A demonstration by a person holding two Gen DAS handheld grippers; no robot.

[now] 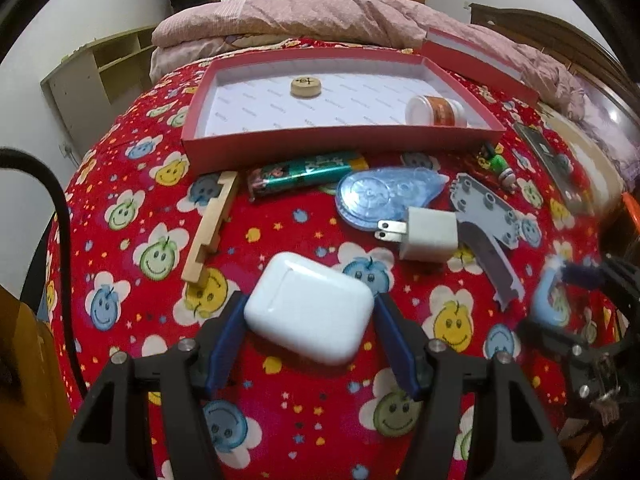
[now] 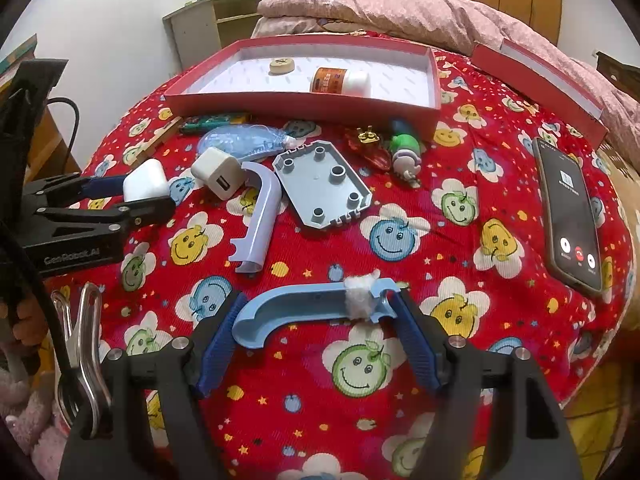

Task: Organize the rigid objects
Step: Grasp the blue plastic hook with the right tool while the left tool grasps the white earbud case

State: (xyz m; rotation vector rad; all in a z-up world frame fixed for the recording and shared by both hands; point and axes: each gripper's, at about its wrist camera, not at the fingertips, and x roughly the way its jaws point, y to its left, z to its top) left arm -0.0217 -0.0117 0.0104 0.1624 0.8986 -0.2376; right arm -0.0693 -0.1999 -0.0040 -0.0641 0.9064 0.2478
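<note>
The left gripper [image 1: 310, 312] is clamped on a white earbud case [image 1: 310, 306], its 2 pads pressing the sides. The right gripper [image 2: 316, 312] grips a blue curved piece [image 2: 304, 306] end to end. Beyond lie a charger [image 1: 428, 238], a grey plate [image 2: 322, 184] and a tape dispenser [image 1: 384, 196], crowding the way. Farthest, the red box [image 1: 336, 142] holds a wooden disc [image 1: 306, 85] and a jar [image 1: 436, 110].

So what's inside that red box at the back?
The red box holds two things on its white lining: a round wooden game piece and a small jar lying on its side. The strip of floor just behind the near wall is hidden in both views.
</note>
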